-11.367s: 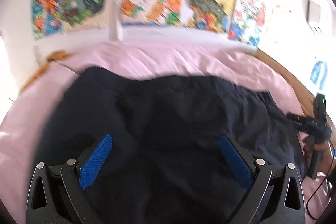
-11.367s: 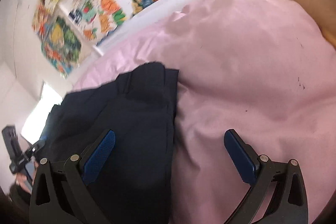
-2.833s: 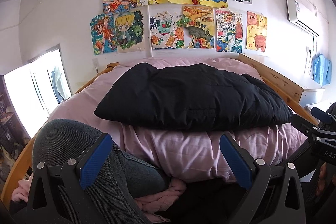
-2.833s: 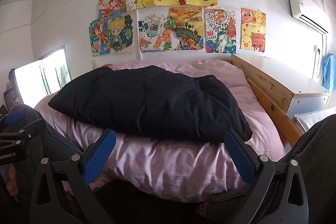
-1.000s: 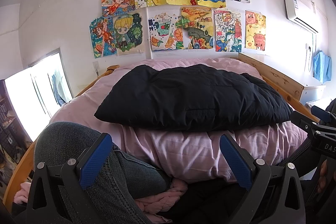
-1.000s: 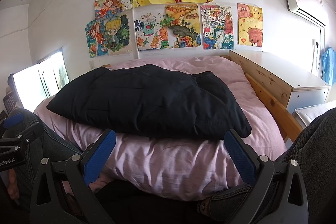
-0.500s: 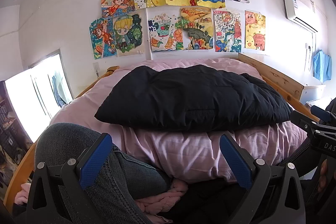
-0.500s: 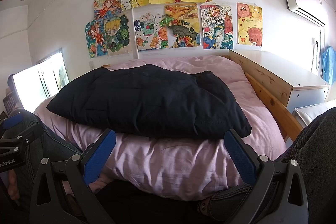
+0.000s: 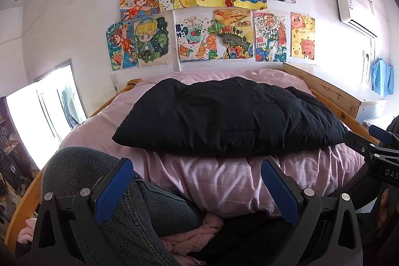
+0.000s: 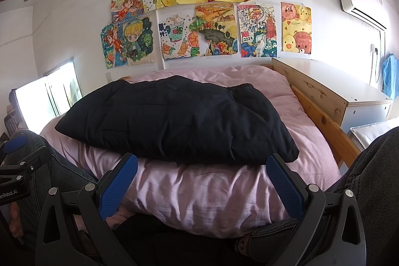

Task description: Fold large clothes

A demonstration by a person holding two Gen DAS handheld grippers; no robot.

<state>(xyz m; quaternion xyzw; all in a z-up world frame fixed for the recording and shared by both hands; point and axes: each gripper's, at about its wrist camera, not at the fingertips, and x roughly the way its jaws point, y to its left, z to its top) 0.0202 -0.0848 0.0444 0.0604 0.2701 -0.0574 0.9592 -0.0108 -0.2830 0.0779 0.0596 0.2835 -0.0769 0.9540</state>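
The black padded jacket (image 9: 229,116) sits folded in a bundle across the middle of the pink duvet (image 9: 224,176), nearer the foot edge. Both the left gripper (image 9: 197,187) and right gripper (image 10: 199,185) hang wide apart, holding nothing, back by the knees. Looks basically done, but that puffy fabric could spring open or slide off the duvet's hump if bumped.

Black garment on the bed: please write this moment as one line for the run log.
black garment: folded bundle on pink duvet | left gripper: open, empty, held back | right gripper: open, empty, held back
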